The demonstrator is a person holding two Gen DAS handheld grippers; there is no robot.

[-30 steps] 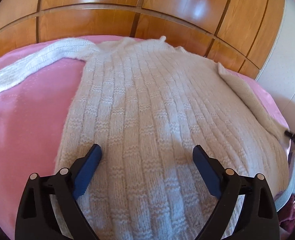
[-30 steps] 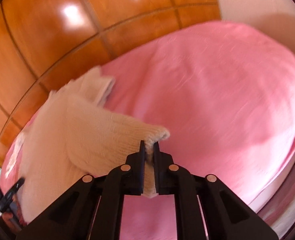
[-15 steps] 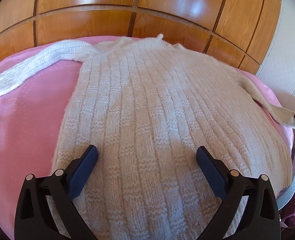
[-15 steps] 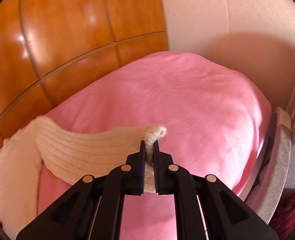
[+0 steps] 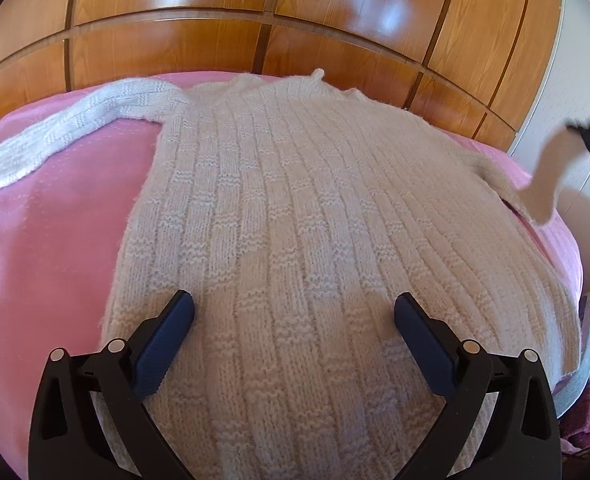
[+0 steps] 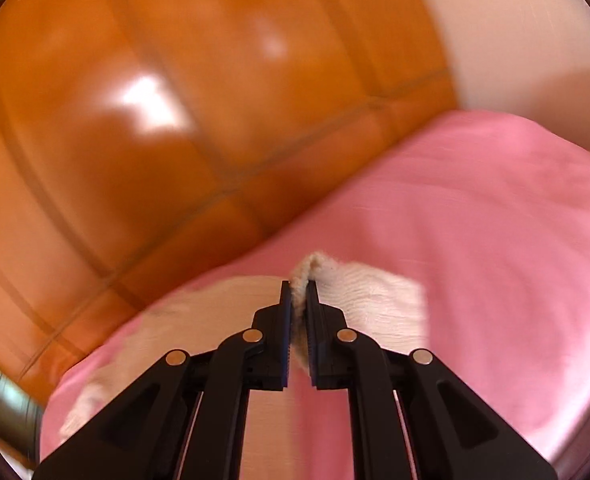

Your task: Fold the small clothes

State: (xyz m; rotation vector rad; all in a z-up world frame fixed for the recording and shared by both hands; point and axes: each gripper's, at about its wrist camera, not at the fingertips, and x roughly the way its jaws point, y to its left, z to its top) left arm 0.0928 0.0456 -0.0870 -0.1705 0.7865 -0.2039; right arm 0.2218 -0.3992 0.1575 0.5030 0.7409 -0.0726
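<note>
Fingers of the left gripper stand wide apart, hovering empty over the hem end of the cream sweater, which lies flat on the pink bedspread. Toward 2 o'clock, the right gripper is clamped on the right sleeve's cuff, lifted clear of the bed. Judged step: folding that sleeve inward. Next, carry the cuff across the body toward 9 o'clock and lay it flat before releasing. Wooden panels stand beyond.

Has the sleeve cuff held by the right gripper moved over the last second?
Yes. In the left wrist view the sleeve cuff, earlier lying at the pink bed edge, now hangs lifted in front of the white wall, pinched in the right gripper.
</note>
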